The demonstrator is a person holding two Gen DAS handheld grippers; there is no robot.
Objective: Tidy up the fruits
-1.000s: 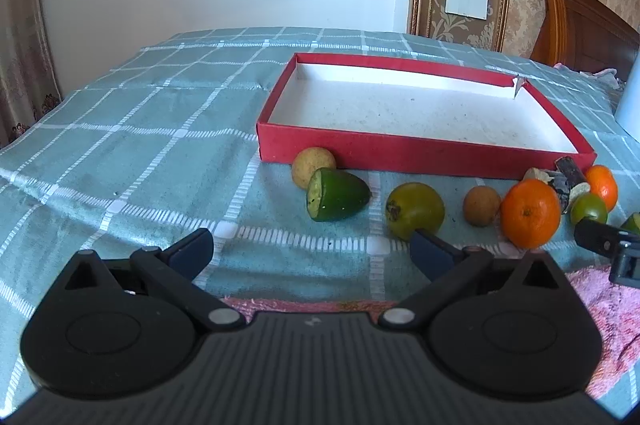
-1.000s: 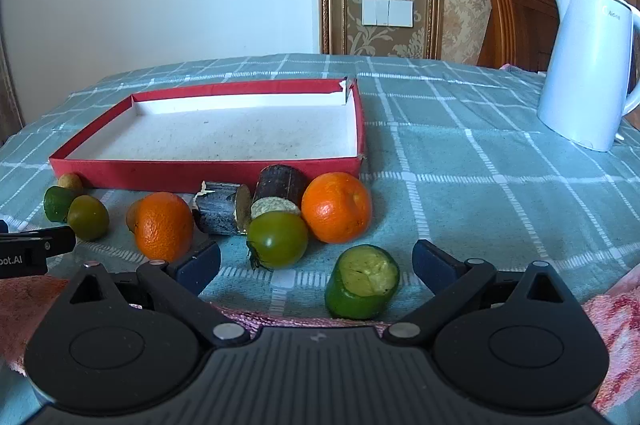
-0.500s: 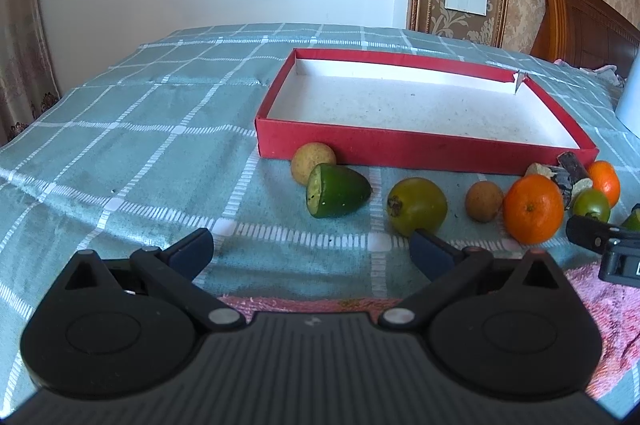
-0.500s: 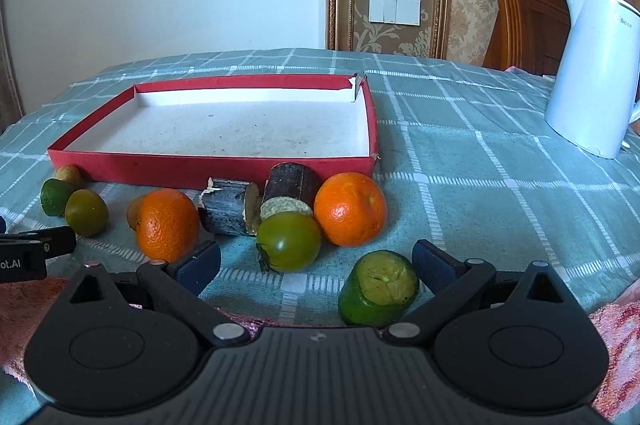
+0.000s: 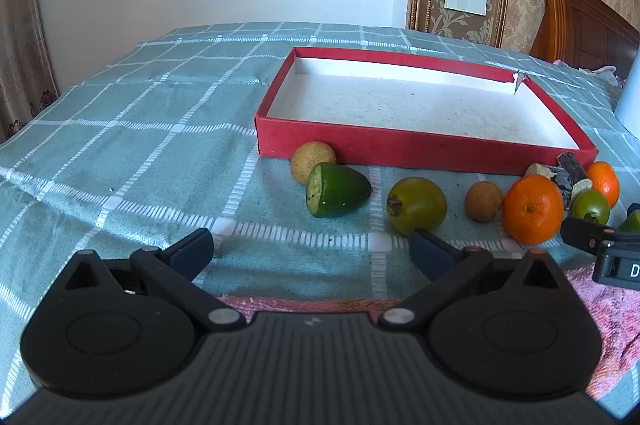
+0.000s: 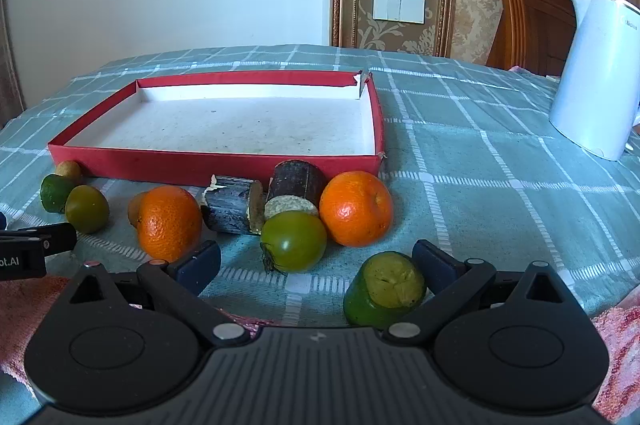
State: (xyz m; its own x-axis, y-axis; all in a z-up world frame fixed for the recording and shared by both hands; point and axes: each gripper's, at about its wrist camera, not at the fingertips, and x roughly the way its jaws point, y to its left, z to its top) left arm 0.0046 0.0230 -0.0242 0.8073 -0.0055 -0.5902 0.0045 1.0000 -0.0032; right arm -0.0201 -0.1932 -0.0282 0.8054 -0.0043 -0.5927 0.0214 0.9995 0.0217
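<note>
While both cameras had crept nearer the fruit over the last second, the right gripper [image 6: 316, 263] and left gripper [image 5: 311, 249] hung spread and empty; every fruit lay outside the red box [image 6: 224, 167], the cut green piece [image 6: 384, 289] nearest the right one.

Left gripper [image 5: 311, 249] fingers spread, fruits [image 5: 416, 206] beside red tray [image 5: 400, 145].
</note>
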